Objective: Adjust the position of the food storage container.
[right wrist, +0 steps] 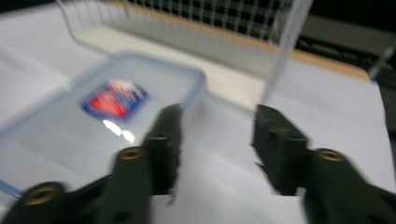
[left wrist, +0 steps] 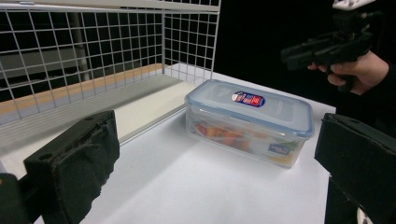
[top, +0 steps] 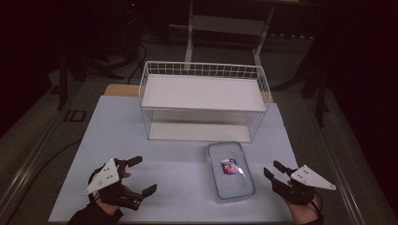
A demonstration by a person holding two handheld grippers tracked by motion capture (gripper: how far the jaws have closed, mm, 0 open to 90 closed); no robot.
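Observation:
A clear plastic food box (top: 230,170) with a blue-rimmed lid and a red and blue label lies on the white table (top: 178,168), in front of the wire rack. The left gripper view shows the box (left wrist: 250,120) holds orange food. My left gripper (top: 141,175) hovers at the front left, jaws wide open and empty, pointing toward the box. At the front right my right gripper (top: 273,169) is partly open with nothing between its jaws. It sits just right of the box, whose lid (right wrist: 88,116) lies to the left of its jaws in the right gripper view.
A white wire rack (top: 203,100) with a shelf on top and a floor below stands at the back middle of the table. The table's front and side edges lie close to both hands. Dark floor, cables and frame legs lie beyond.

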